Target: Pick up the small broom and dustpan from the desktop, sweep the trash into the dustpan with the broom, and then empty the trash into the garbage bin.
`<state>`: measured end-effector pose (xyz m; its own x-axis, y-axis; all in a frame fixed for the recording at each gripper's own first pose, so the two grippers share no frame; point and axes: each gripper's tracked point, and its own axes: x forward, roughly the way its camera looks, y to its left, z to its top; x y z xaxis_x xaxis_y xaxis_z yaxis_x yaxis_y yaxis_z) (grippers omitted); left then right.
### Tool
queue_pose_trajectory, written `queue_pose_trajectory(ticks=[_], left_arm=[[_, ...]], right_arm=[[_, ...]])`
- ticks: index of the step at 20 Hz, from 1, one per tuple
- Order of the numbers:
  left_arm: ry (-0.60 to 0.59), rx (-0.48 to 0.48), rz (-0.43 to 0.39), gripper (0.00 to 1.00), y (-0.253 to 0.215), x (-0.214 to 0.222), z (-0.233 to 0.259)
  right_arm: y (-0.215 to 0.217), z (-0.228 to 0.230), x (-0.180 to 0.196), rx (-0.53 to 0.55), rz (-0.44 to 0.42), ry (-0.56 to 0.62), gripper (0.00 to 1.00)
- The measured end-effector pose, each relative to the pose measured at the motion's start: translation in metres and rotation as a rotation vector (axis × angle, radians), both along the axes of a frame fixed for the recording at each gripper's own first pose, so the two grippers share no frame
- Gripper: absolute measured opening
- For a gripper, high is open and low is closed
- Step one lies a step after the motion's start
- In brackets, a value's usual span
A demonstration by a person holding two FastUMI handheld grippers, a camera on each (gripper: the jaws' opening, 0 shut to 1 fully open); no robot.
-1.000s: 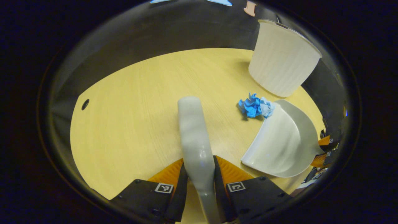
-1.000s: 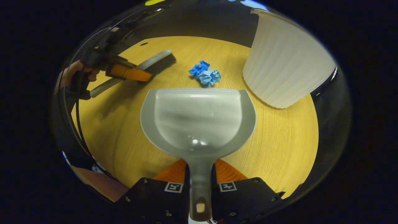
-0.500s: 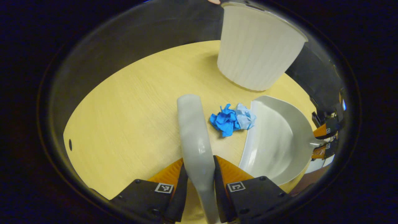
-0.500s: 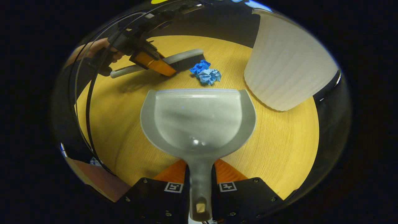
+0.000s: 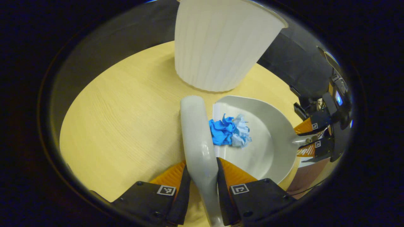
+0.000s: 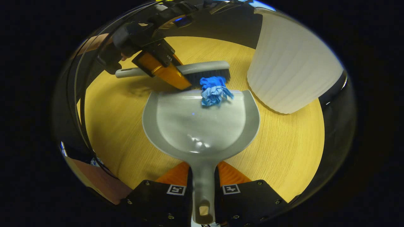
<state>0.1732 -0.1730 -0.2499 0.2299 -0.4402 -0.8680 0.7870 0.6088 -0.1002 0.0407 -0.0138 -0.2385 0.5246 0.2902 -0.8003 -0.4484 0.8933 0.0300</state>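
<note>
My left gripper [image 5: 202, 176] is shut on the grey broom [image 5: 196, 132], whose back runs forward between its fingers. In the right gripper view the broom [image 6: 205, 67] lies across the dustpan's front lip, its black bristles against the crumpled blue paper [image 6: 215, 90]. The paper [image 5: 229, 130] sits just inside the mouth of the grey dustpan [image 5: 268, 142]. My right gripper [image 6: 203, 186] is shut on the dustpan's handle, with the pan [image 6: 202, 126] flat on the wooden desktop [image 6: 284, 151]. The left gripper [image 6: 164, 67] appears at upper left, held by a hand.
A white ribbed garbage bin [image 5: 221, 44] stands on the desktop just beyond the dustpan; in the right gripper view the bin [image 6: 290, 63] is at upper right. Bare desktop [image 5: 120, 119] spreads to the left of the broom.
The broom has swept rightward to the dustpan's lip, pushing the blue paper off the desktop into the pan's mouth. The dustpan has stayed put.
</note>
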Motion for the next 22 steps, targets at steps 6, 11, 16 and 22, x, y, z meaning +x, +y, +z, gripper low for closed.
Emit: queue_pose_trajectory(ticks=[6,11,16,22], left_arm=[[0.037,-0.042,-0.021,0.49,-0.029,-0.042,0.001],[0.011,-0.055,0.004,0.49,-0.039,-0.05,0.006],[-0.035,-0.06,0.054,0.48,-0.019,-0.037,0.019],[-0.073,-0.081,0.112,0.51,0.018,-0.016,0.027]], right_arm=[[0.0,0.008,0.003,0.017,-0.014,-0.004,0.28],[-0.002,0.008,0.003,0.028,-0.031,-0.009,0.28],[-0.008,0.001,0.003,0.023,-0.047,-0.008,0.28],[-0.005,0.009,0.006,0.009,-0.089,-0.004,0.28]])
